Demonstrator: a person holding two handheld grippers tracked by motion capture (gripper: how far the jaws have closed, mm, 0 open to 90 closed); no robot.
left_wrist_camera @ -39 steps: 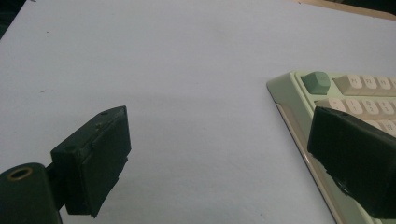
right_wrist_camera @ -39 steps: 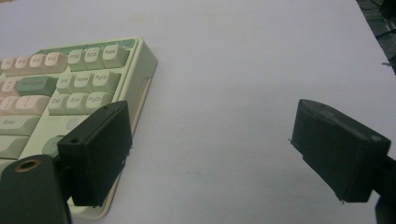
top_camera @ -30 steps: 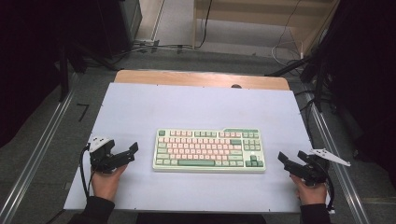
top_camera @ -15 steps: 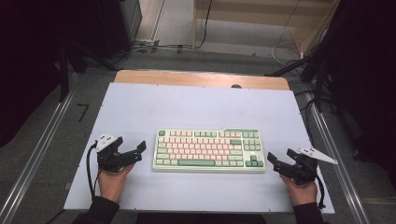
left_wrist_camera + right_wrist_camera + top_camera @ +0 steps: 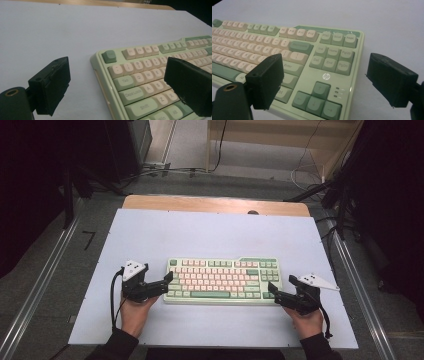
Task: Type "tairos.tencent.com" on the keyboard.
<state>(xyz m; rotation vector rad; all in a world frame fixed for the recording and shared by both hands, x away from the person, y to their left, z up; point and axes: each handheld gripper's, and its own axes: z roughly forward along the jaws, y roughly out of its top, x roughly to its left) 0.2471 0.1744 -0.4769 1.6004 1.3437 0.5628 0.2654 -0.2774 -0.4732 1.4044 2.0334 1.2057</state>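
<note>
Lab: cables (image 5: 165, 170), rail-framed table (image 5: 210, 235)

The pale green and pink mechanical keyboard (image 5: 222, 281) lies on the white rectangular table board (image 5: 210, 235), towards its near edge. The black two-jaw left gripper (image 5: 167, 281) sits at the keyboard's left end, the black two-jaw right gripper (image 5: 278, 291) at its right end.

Both forearms come in from the near edge of the scene. The left hand (image 5: 134, 312) holds the left gripper (image 5: 168, 281) low, pointing right and slightly far, jaws spread wide. The right hand (image 5: 306, 319) holds the right gripper (image 5: 281, 286) low, pointing left and far, jaws likewise wide apart.
</note>
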